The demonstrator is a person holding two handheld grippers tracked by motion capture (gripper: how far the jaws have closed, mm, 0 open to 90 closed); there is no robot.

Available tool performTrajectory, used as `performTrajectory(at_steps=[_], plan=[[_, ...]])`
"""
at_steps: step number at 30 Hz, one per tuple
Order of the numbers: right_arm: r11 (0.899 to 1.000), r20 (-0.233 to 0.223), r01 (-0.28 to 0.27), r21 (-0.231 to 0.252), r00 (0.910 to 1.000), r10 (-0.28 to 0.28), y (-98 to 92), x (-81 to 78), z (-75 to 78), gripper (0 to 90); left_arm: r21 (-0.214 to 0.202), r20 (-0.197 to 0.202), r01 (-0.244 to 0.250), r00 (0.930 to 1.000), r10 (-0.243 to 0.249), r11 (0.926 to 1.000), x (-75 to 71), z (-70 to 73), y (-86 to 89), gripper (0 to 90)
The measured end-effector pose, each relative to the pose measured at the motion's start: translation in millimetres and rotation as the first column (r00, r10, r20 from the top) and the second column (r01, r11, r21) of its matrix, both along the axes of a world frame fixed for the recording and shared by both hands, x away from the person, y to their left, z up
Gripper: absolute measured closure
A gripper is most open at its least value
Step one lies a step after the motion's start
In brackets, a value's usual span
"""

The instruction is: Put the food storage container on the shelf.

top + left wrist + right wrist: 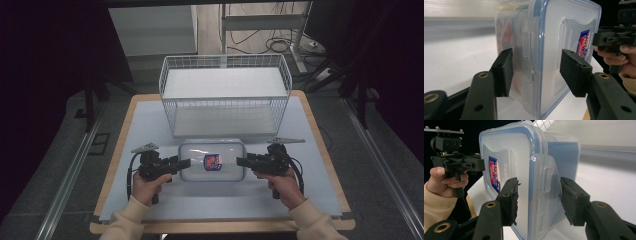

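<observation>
A clear plastic box (212, 161) with a blue-rimmed lid lies flat on the table (150, 125), just in front of a white wire basket (225, 95). A small red and blue label (212, 161) sits at the middle of the lid.

The left gripper (184, 163) comes at the box from its left end, held in the person's left hand (148, 186). In the left gripper view its jaws stand apart, one on each side of that end of the box (544, 55), straddling the clear latch flap (527, 62) there. The pads (574, 71) lie close to the box, but gaps show between them and the plastic, so it has no hold.

The right gripper (241, 161) comes at the box from its right end, in the right hand (285, 186). In the right gripper view its jaws are likewise parted about the box (529, 170) end and its latch flap (546, 192), with the pads (571, 198) near the plastic. Whether they touch it I cannot tell; nothing looks squeezed.

Each gripper view shows the other gripper beyond the far end of the box: the right gripper (599, 38) with its hand (619, 58), and the left gripper (480, 165) with its hand (444, 182) and a cream sleeve (436, 207).
</observation>
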State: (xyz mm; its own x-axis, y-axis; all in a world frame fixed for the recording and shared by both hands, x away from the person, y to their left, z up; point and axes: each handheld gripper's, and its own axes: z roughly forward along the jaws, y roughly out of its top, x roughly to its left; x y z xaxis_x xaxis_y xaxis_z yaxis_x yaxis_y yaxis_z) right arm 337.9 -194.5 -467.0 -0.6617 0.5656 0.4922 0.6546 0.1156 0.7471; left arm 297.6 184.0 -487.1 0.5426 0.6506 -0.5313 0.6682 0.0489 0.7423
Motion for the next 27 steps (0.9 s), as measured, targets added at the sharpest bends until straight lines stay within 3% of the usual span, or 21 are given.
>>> performTrajectory(at_steps=[11, 19, 27], plan=[[1.000, 0.040, 0.011, 0.013, 0.9991, -0.012, -5.9, 3.9, 18.1, 50.5, 0.020, 0.040, 0.013, 0.9991, -0.014, 0.9997, 10.9, 25.7, -5.6, 45.3], [1.000, 0.086, 0.014, 0.008, 0.9962, -0.015, -9.1, 10.1, 43.2, 50.5, 0.010, 0.064, 0.019, 0.9977, -0.019, 0.9998, 19.5, 48.6, -8.5, 45.4], [1.000, 0.120, 0.012, 0.023, 0.9926, -0.015, -10.9, 17.1, 66.9, 50.5, 0.030, 0.103, 0.013, 0.9945, -0.016, 0.9995, 25.7, 76.8, -10.2, 45.4]])
